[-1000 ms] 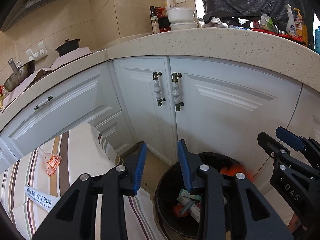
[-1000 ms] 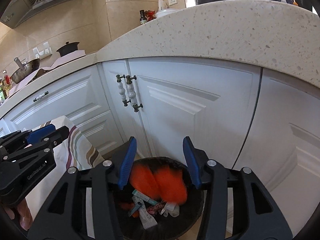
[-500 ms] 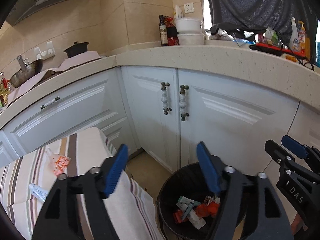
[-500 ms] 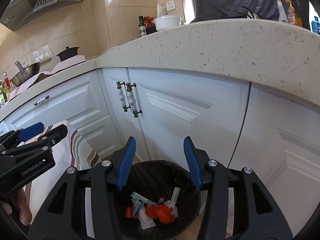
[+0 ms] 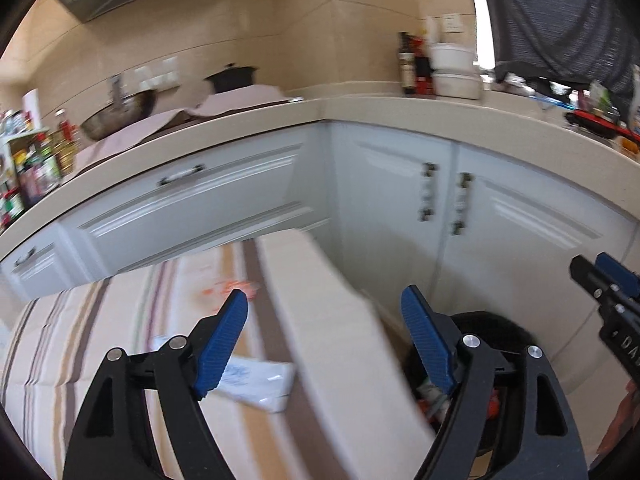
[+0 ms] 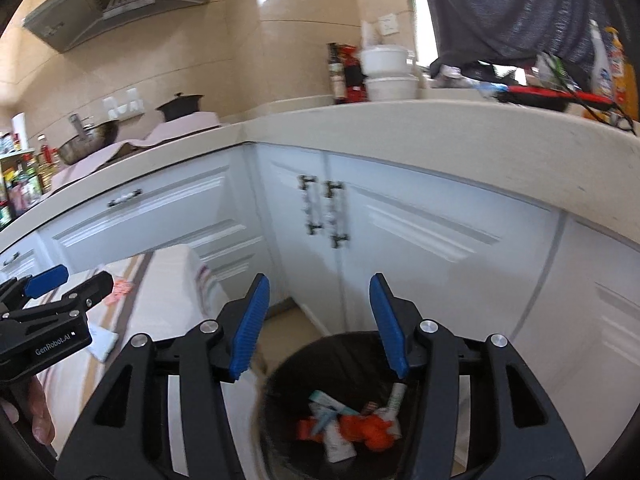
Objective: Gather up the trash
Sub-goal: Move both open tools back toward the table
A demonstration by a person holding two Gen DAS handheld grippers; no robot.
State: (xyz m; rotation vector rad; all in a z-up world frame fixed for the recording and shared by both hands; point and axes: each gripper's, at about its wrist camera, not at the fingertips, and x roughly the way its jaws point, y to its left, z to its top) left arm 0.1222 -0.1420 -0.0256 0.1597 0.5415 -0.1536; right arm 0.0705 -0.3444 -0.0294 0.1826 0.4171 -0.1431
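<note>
Hovering with fingers spread wide and empty, the left gripper [image 5: 324, 316] hung over the striped cloth's [image 5: 344, 344] edge near a white packet [image 5: 260, 384]; the right gripper [image 6: 318, 320], equally wide, hung above the trash bin [image 6: 288, 384] beside the cabinet doors [image 6: 420, 240].

I was working in a home kitchen. A range hood [image 6: 120, 0] hung at the upper left of the frame over a wok [image 6: 86, 142] and a dark lidded pot [image 6: 180, 106]. A speckled stone countertop [image 6: 400, 128] curved across the centre above white panelled cabinets [image 6: 400, 232] with paired handles. Sauce bottles [image 6: 340, 72] and stacked white bowls [image 6: 388, 72] stood against beige wall tiles, and a lined trash bin [image 6: 280, 392] sat on the floor at the bottom.
</note>
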